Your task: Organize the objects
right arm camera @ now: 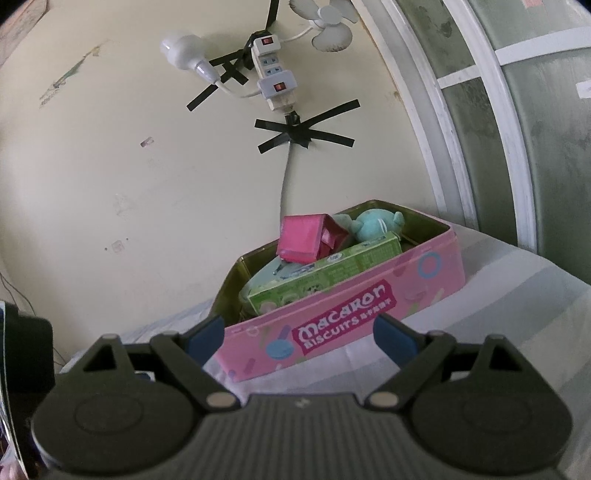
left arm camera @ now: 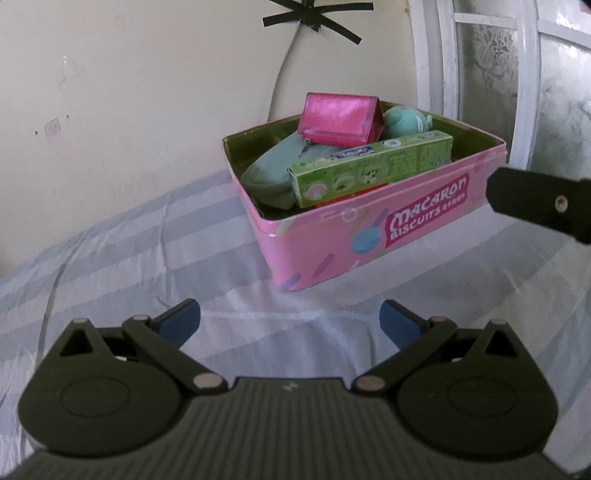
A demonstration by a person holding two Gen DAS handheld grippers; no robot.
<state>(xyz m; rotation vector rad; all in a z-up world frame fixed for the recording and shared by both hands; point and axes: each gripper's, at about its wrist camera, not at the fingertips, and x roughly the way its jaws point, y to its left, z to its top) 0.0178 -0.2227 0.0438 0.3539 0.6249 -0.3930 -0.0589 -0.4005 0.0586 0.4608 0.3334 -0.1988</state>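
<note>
The left gripper (left arm camera: 290, 321) hangs with its jaws spread wide and nothing between the blue pads (left arm camera: 175, 322), only bare bedsheet (left arm camera: 110, 266) beneath. The right gripper (right arm camera: 299, 334) is likewise wide open and empty-handed; the near wall of the pink tin (right arm camera: 369, 306) shows through the gap, but the pads do not touch it.

The tin, lettered "Macaron Biscuits", sits lidless on the sheet, close to the wall and beside the window frame. Inside it a green carton (left arm camera: 373, 166) lies lengthwise along the front wall, resting partly on a grey-green pouch (left arm camera: 271, 177). A shiny pink wallet (left arm camera: 338, 120) leans on top toward the back, and a teal plush toy (left arm camera: 404, 120) is tucked into the far corner.

The sheet is pale, striped in soft grey-blue and white bands, and creased. Behind it rises a cream wall (right arm camera: 110, 166), scuffed and marked. Black tape crosses (right arm camera: 304, 133) fix a grey cable (right arm camera: 286, 173) that runs down behind the tin. Higher up hang a white power strip (right arm camera: 273, 74) with red switches, a white bulb (right arm camera: 184, 51) and a small white fan (right arm camera: 328, 27). To the right stands a white-framed window (right arm camera: 495, 147) with frosted, patterned glass. In the left wrist view a dark finger of the other gripper reaches in from the right edge.
</note>
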